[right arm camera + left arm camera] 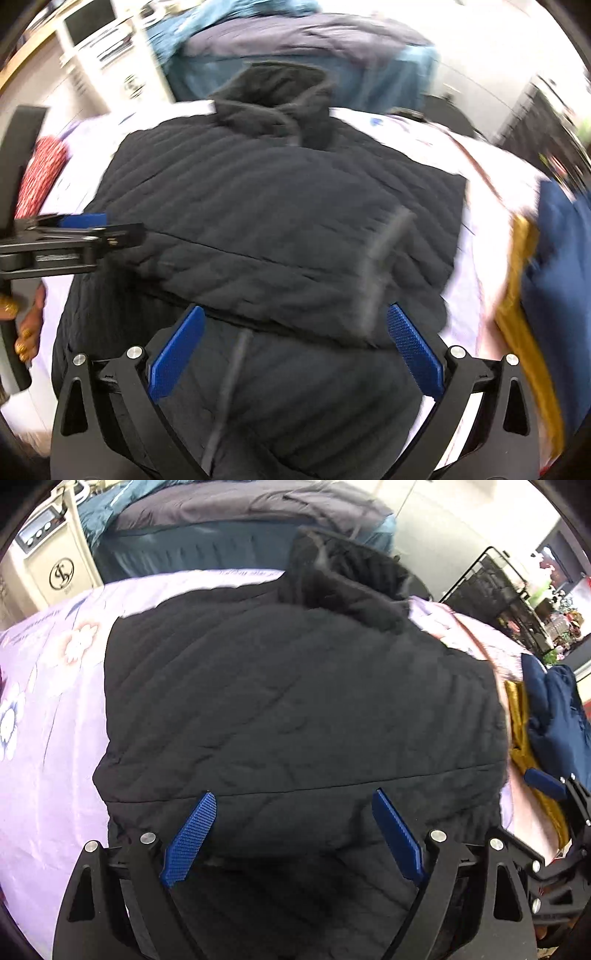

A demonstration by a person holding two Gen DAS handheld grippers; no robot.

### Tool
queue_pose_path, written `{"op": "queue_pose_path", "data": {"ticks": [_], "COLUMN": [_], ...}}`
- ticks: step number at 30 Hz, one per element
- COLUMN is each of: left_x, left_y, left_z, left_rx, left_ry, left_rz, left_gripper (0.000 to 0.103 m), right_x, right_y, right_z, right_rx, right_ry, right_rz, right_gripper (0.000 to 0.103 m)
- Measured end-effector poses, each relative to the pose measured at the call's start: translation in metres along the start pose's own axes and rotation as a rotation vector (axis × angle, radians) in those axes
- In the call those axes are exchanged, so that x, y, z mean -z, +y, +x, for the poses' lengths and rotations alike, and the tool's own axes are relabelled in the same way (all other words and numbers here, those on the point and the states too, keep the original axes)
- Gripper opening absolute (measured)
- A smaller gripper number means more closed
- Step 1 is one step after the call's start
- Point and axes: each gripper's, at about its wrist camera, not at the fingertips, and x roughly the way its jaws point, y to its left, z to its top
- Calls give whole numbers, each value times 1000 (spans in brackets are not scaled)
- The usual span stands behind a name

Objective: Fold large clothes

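Hovering wide open and empty, the left gripper (293,830) and right gripper (295,347) hang above the black quilted hooded jacket (295,701), lying on the lilac floral bedsheet (55,720). Its near hem looks doubled over already; the crumpled hood (273,99) beyond seemingly remains untucked.

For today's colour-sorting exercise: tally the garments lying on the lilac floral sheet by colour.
Black: 1, the quilted jacket
Navy: 1, the navy garment
Mustard yellow: 1, the yellow garment
Red patterned: 1, the red cloth
Total: 4
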Motion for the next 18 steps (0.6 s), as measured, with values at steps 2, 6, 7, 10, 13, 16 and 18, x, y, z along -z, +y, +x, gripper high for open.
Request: {"op": "queue_pose_path", "data": {"ticks": [2, 6, 7, 10, 13, 16, 18], "left_x": [-3, -5, -4, -3, -3, -5, -7], "left_y": [4, -4, -3, -7, -7, -3, -3], "left_z": [10, 39, 45, 58, 67, 73, 77], "left_rx": [1, -78, -99, -122, -142, -141, -142], "left_ry": [31, 121, 140, 163, 172, 185, 192], "left_rz": [5, 93, 119, 149, 156, 149, 154], "left_gripper": [85, 89, 90, 97, 97, 98, 98], "right_x": [-9, -14, -13, -8, -4, -4, -2], "right_y": [17, 30, 26, 12, 1, 9, 14], "right_z": [9, 47, 59, 84, 94, 100, 105], "right_rx": [-18, -68, -87, -90, -121, -93, -72], "right_ry": [10, 120, 164, 267, 286, 301, 300], "right_rz": [-46, 18, 60, 195, 256, 204, 183], "right_gripper": [98, 98, 98, 98, 98, 98, 98]}}
